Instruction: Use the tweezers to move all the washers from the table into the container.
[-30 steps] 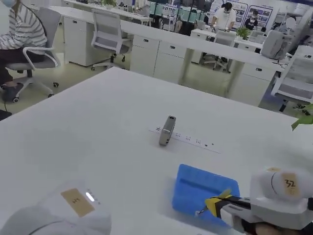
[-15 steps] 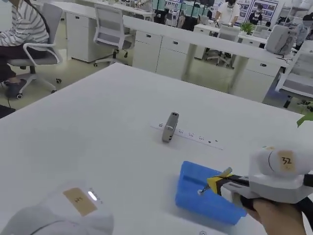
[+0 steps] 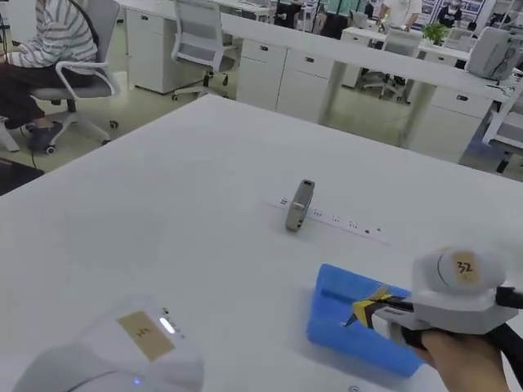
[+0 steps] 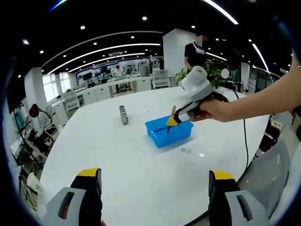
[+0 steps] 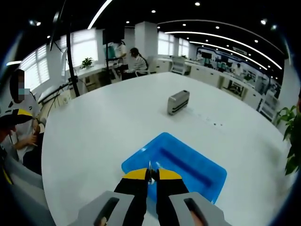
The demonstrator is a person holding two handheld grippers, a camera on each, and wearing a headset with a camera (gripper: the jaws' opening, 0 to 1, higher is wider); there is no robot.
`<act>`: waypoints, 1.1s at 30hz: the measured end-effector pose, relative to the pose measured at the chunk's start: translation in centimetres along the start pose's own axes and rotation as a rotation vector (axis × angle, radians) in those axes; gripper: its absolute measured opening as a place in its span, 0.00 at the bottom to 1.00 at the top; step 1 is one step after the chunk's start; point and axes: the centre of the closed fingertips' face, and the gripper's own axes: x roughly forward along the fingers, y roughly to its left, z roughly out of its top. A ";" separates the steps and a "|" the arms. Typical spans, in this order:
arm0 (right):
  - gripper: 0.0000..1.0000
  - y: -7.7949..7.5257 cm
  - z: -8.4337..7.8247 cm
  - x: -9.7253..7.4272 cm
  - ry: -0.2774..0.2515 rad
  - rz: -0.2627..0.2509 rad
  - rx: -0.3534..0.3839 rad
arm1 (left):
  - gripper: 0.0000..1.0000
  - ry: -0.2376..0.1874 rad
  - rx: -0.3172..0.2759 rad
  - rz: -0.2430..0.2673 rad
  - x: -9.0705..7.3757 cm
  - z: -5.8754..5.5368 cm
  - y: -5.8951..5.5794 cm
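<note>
Your left gripper [image 4: 153, 181]: jaws spread wide, nothing between them, by the near edge of the table [image 4: 131, 169]. Washers [image 4: 189, 151]: three, loose on the table just beside the container, toward that edge. Your right gripper [image 5: 151, 175]: jaws pinched narrow on the tweezers [image 5: 150, 165], tips over the blue container [image 5: 188, 165]. Grey block [image 5: 178, 101]: beyond, mid-table

Bright overhead ceiling light, fisheye-warped edges.

Grey box [image 3: 300, 204] on white table [image 3: 147, 220]; office chairs [image 3: 198, 33] behind.
</note>
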 end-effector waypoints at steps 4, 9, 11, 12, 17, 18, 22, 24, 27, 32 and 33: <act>0.02 0.0 -0.3 0.7 0.014 0.007 0.007 | 0.96 0.008 -0.003 -0.001 0.3 -0.1 0.1; 0.02 -0.2 -0.8 1.5 0.029 0.006 0.016 | 0.95 0.011 -0.006 0.000 0.5 -0.1 0.2; 0.02 -0.2 -0.9 1.7 0.032 0.007 0.020 | 0.95 0.016 -0.012 -0.002 0.6 -0.2 0.2; 0.02 -0.2 -1.0 1.8 0.034 0.008 0.018 | 0.95 0.018 -0.015 -0.003 0.7 -0.3 0.2; 0.02 -0.3 -1.0 2.1 0.041 0.010 0.003 | 0.95 0.031 -0.026 0.000 0.9 -0.7 0.4; 0.02 -0.3 -1.0 2.2 0.041 0.007 -0.001 | 0.95 0.032 -0.026 0.001 0.9 -0.8 0.4; 0.02 -0.6 -1.0 2.4 0.041 0.002 -0.001 | 0.95 0.037 -0.028 0.003 0.9 -1.0 0.5; 0.02 -0.5 -1.1 2.4 0.043 0.001 -0.004 | 0.95 0.043 -0.029 0.003 1.0 -1.1 0.5; 0.02 -0.4 -1.0 2.4 0.041 0.000 -0.015 | 0.95 0.047 -0.025 0.003 1.0 -1.2 0.5; 0.02 -0.4 -1.1 2.4 0.040 0.001 -0.013 | 0.95 0.047 -0.023 0.000 1.0 -1.2 0.4; 0.02 -0.4 -1.1 2.4 0.039 0.001 -0.008 | 0.95 0.048 -0.022 0.001 1.0 -1.2 0.4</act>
